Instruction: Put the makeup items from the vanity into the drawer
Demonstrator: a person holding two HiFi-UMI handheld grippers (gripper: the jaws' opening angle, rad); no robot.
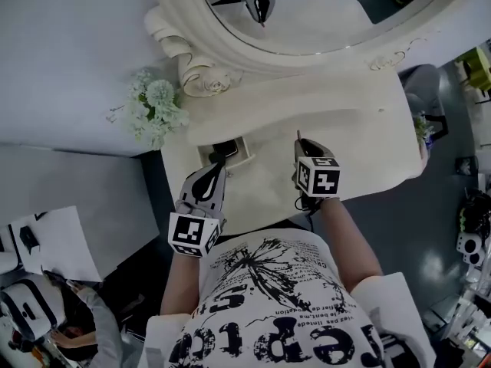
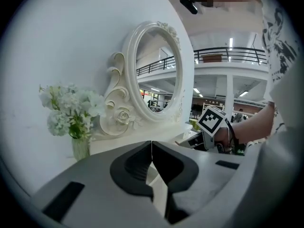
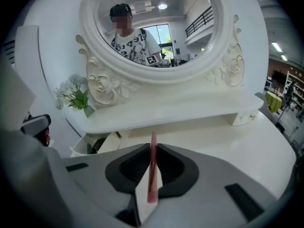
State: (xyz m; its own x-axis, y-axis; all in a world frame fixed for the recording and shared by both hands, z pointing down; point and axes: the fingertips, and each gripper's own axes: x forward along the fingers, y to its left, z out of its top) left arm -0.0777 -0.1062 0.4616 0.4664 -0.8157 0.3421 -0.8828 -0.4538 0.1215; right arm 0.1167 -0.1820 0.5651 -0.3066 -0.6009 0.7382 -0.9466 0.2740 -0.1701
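A thin pink makeup stick [image 3: 152, 175] stands upright between the jaws of my right gripper [image 3: 153, 148], which is shut on it above the white vanity top [image 3: 228, 146]. In the head view the right gripper [image 1: 301, 148] hangs right of the open drawer [image 1: 247, 158], where dark makeup items [image 1: 225, 151] lie. The drawer [image 3: 80, 146] lies to the left in the right gripper view. My left gripper [image 1: 221, 169] is just in front of the drawer. Its jaws [image 2: 151, 148] are shut with nothing between them.
An oval mirror [image 1: 322, 14] in an ornate white frame stands at the back on a raised shelf [image 3: 190, 110]. White flowers in a vase [image 1: 153, 110] sit at the vanity's left end. A small knobbed drawer [image 3: 242, 118] sits under the shelf's right end. Paper sheets [image 1: 54, 244] lie on the floor at left.
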